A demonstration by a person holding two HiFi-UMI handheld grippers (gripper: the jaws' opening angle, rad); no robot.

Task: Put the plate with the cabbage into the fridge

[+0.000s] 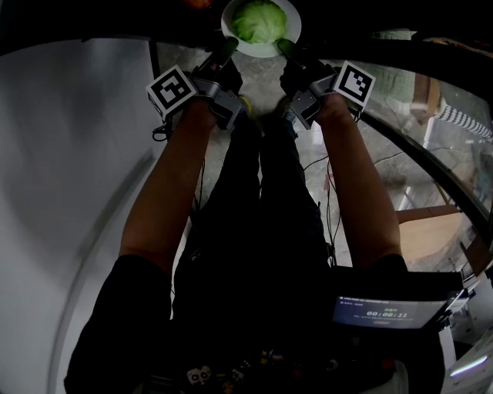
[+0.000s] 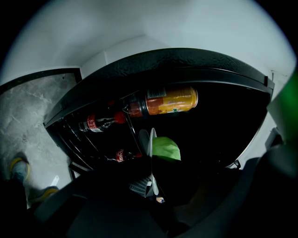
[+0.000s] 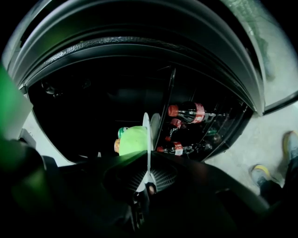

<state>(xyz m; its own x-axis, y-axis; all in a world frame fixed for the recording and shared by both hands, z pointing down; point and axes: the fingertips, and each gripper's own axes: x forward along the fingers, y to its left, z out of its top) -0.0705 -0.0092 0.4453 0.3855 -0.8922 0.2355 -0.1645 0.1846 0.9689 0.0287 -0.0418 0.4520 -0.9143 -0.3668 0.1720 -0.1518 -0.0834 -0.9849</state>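
Plate (image 1: 262, 52) bearing cabbage (image 1: 260, 21), pinched at opposite rim edges by fingers of left gripper (image 1: 226, 48) and right gripper (image 1: 285, 48), held before open fridge (image 2: 186, 65); insertion step, level forward push inside judged next.

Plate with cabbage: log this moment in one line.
left gripper: shut on plate | right gripper: shut on plate | cabbage: on plate | fridge: open, ahead

plate (image 1: 262, 52) 1 | cabbage (image 1: 259, 20) 1 | tools 2 (left (image 1: 228, 45), right (image 1: 284, 46)) | cola bottles (image 3: 188, 111) 3
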